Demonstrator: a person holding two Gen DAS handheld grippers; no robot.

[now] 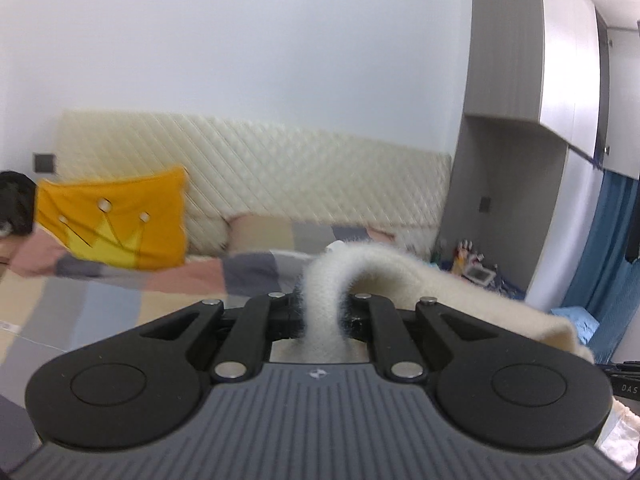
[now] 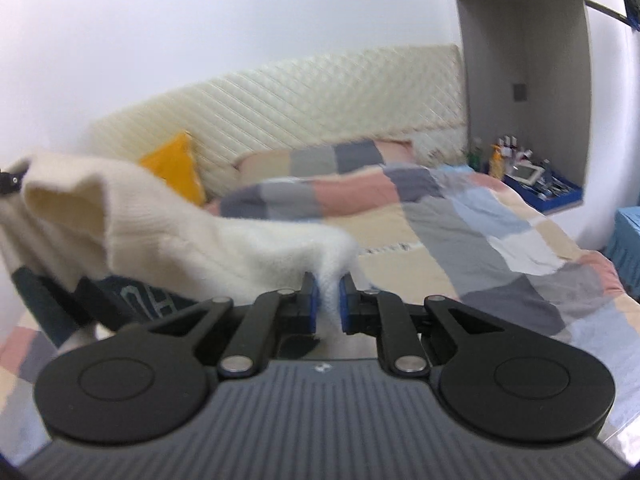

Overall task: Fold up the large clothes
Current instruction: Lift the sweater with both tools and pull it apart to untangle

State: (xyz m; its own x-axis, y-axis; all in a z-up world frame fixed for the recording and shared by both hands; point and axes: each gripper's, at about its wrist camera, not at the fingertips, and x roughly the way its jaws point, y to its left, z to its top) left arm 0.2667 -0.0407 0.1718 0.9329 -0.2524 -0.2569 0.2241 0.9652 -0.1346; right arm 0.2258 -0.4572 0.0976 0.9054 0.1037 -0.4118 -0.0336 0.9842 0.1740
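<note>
Nearest in the left wrist view, the left gripper (image 1: 322, 316) has its jaws drawn narrow on a fuzzy cream fold of the sweater (image 1: 404, 280); the cloth arches up out of the jaws and runs off to the right, lifted clear of the bed (image 1: 120, 296).

In the right wrist view, the right gripper (image 2: 328, 304) pinches another cream edge of the sweater (image 2: 180, 232) between its blue pads (image 2: 314, 300), jaws narrow. From there the cloth stretches up and to the left, hanging in the air over the bed's (image 2: 500, 240) left side. Only this view shows the dark band (image 2: 132, 296) with pale lettering on the sweater's hanging lower part.

Behind, both views show the patchwork cover and the quilted cream headboard (image 1: 300, 160). The left view shows the orange pillow (image 1: 116, 224) face on, with a yellow crown on it, propped at the head of the bed; the right view catches only a corner of it behind the sweater.

Farthest, a grey niche (image 2: 524, 100) beside the headboard holds small bottles and a blue tray (image 2: 540, 188), sharper in the right view. The blue curtain (image 1: 600, 260) at the right edge appears only in the left view.
</note>
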